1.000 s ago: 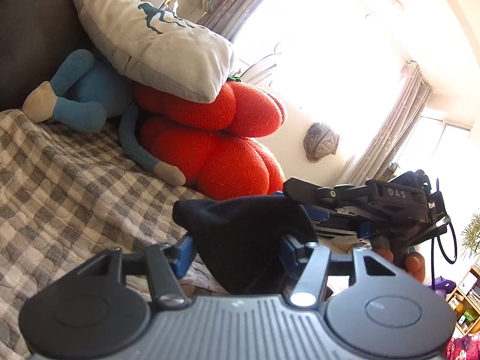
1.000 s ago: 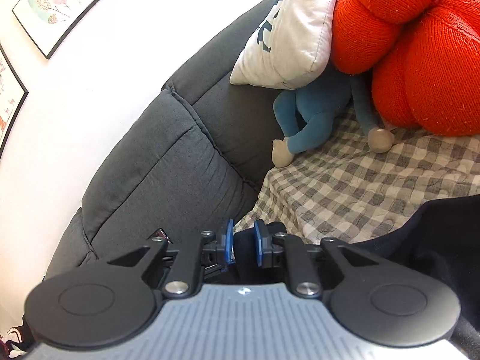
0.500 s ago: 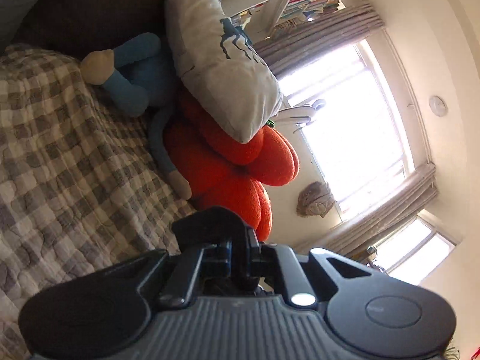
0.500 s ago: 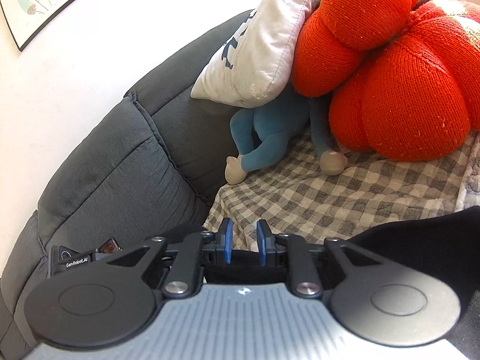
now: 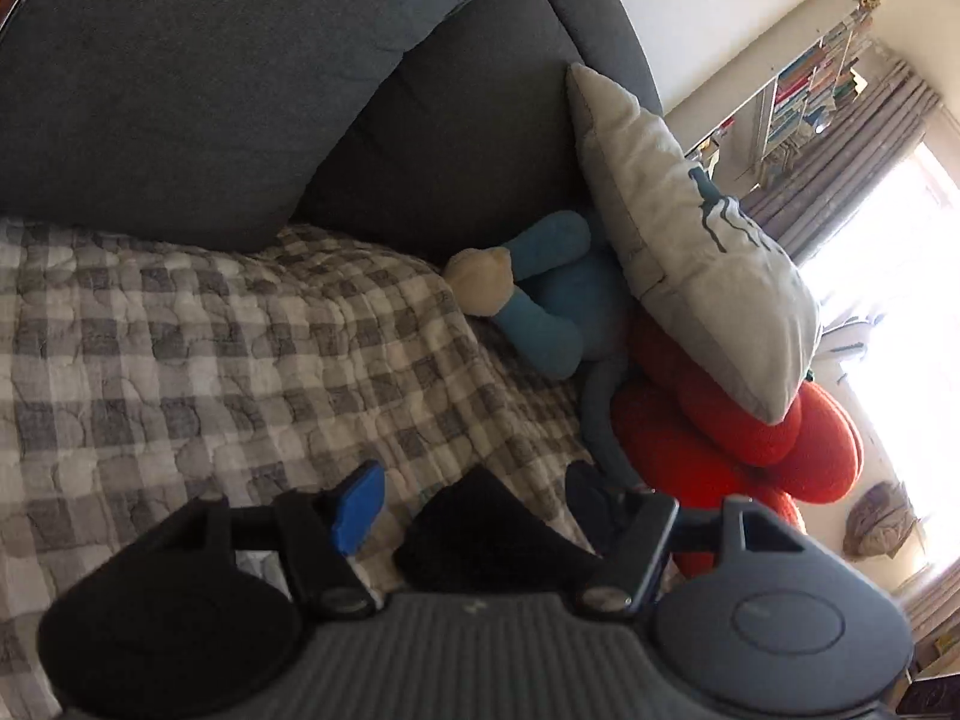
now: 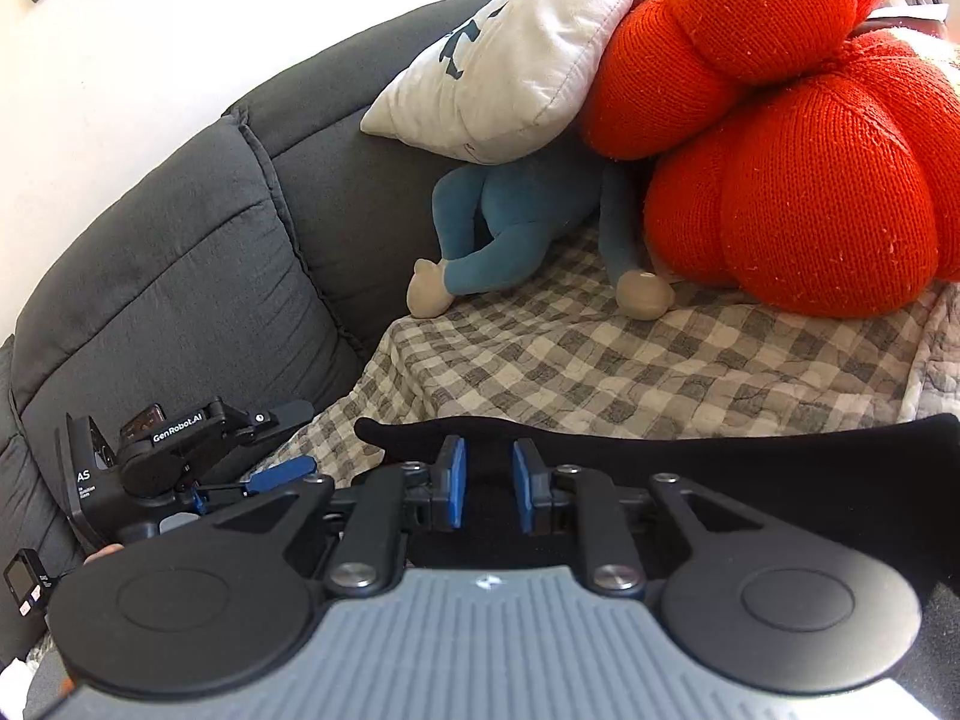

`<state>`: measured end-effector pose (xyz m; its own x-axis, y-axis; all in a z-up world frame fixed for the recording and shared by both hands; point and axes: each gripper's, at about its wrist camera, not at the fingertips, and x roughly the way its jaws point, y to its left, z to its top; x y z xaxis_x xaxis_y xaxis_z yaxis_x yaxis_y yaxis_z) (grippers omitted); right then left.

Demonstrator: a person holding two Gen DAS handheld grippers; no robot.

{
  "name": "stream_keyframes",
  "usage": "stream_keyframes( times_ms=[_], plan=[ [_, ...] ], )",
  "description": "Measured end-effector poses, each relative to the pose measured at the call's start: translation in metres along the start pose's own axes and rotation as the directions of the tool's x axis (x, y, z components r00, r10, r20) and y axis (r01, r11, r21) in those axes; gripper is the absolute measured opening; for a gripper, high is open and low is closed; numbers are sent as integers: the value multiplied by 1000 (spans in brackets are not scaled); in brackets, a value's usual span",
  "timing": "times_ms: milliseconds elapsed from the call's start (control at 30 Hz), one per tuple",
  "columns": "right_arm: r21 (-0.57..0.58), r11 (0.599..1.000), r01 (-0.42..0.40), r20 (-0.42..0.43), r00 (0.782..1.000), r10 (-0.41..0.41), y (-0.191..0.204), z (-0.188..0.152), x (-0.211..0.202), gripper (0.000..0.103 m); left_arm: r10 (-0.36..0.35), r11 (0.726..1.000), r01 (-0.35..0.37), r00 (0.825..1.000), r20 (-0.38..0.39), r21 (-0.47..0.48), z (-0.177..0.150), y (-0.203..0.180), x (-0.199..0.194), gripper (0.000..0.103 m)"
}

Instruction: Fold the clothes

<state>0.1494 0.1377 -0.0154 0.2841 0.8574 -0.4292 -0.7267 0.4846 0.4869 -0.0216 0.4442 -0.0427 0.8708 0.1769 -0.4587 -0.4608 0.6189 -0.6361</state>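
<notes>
On the checked blanket [image 6: 600,372] low in both pictures lies our black cloth [image 6: 750,450], so we keep the right gripper [image 6: 487,483] pinching its edge while the left gripper [image 5: 480,501], just opened wide, lets its corner [image 5: 480,534] go flat.

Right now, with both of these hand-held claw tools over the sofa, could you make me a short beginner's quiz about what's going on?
1. True or false: the left gripper is clamped tight on the black garment.
2. What lies directly under the white pillow? A) a laptop B) a blue plush toy and an orange knitted cushion C) a basket
3. What covers the sofa seat?

Key
1. False. Its jaws have just been opening; a dark fold lies between them, not pressed.
2. B.
3. A grey-and-white checked blanket. The right gripper pinches the garment above it.
</notes>
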Motion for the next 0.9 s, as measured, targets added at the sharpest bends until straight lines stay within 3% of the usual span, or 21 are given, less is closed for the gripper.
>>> stream_keyframes(
  times_ms=[100, 167, 200, 267, 333, 400, 467, 567, 667, 767, 833, 900],
  plan=[
    [-8, 1000, 27, -1, 1000, -27, -1, 0, -1, 23, 29, 998, -25, 997, -74, 62, -7, -2, 16, 66],
    [-16, 998, 54, 1, 999, -54, -1, 2, -4, 23, 51, 995, -42, 995, -86, 94, -13, -3, 20, 59],
    [-20, 997, 78, 7, 997, -78, 0, 5, -8, 23, 63, 992, -53, 995, -82, 116, -16, -4, 19, 51],
    [-32, 991, 127, 26, 992, -126, 2, 12, -18, 23, 84, 988, -73, 993, -78, 135, -19, -6, 19, 19],
    [-44, 984, 173, 57, 984, -170, 5, 22, -32, 23, 105, 985, -93, 992, -75, 149, -22, -9, 20, 9],
    [-42, 980, 193, 91, 978, -189, 5, 31, -48, 27, 112, 983, -108, 993, -20, 146, -17, -14, 11, 8],
    [-49, 973, 226, 124, 968, -219, 4, 39, -64, 45, 136, 977, -138, 991, 22, 162, -11, -19, 0, 8],
    [-93, 951, 296, 144, 949, -281, 3, 44, -80, 46, 211, 958, -212, 977, 25, 193, -6, -20, 1, 9],
    [-96, 936, 339, 126, 937, -326, -6, 41, -86, 47, 267, 939, -254, 963, -25, 234, -8, -18, 11, 11],
    [-79, 927, 367, 105, 928, -359, -18, 36, -88, 47, 302, 899, -300, 952, 44, 318, -12, -30, 3, 8],
    [-69, 916, 395, 99, 916, -388, -26, 33, -89, 47, 337, 866, -361, 932, 130, 347, -12, -39, -7, 8],
    [-52, 913, 405, 94, 912, -399, -32, 30, -91, 47, 355, 845, -379, 925, 133, 377, -11, -40, -8, 8]
  ],
)
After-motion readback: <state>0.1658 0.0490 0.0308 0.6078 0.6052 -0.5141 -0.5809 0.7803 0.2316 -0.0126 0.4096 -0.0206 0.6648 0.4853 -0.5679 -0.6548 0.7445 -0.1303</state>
